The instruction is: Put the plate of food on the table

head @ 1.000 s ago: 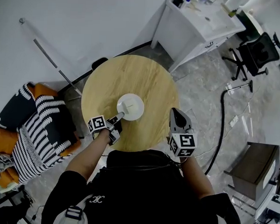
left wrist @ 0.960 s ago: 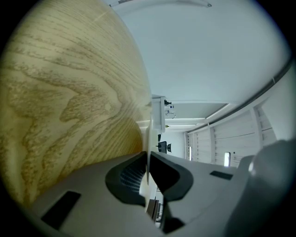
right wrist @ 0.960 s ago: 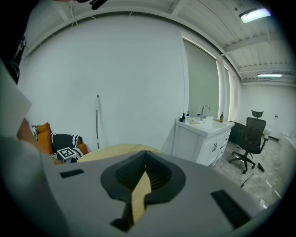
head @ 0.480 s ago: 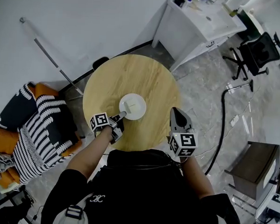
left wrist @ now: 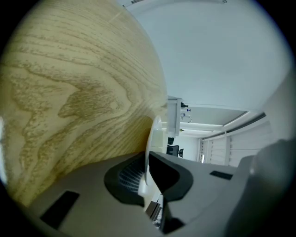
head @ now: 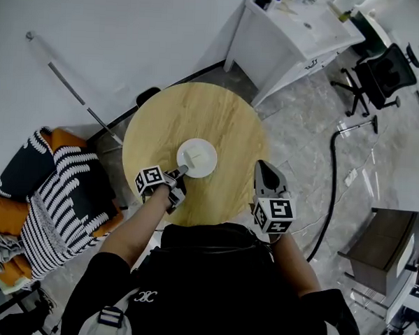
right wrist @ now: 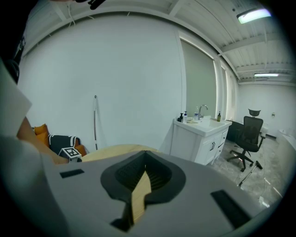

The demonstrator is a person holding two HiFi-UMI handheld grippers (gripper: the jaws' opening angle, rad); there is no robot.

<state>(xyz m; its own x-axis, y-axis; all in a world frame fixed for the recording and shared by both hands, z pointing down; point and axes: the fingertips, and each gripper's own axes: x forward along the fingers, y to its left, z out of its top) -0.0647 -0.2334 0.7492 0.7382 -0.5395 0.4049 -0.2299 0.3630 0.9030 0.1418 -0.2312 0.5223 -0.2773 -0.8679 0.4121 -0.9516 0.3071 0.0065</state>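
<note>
Plate (head: 197,158), judged thin, stiff, light and breakable, sits mid-table (head: 223,111), pinched at its near rim, the sensible hold, by the left gripper (head: 180,172); right gripper (head: 266,175), pressed together and empty, hovers near-right.

food (head: 194,155) on the plate (head: 209,165) is too small to identify.

White sink cabinet (head: 286,45) top right; office chair (head: 376,81) beside; striped blanket (head: 60,204) left.
</note>
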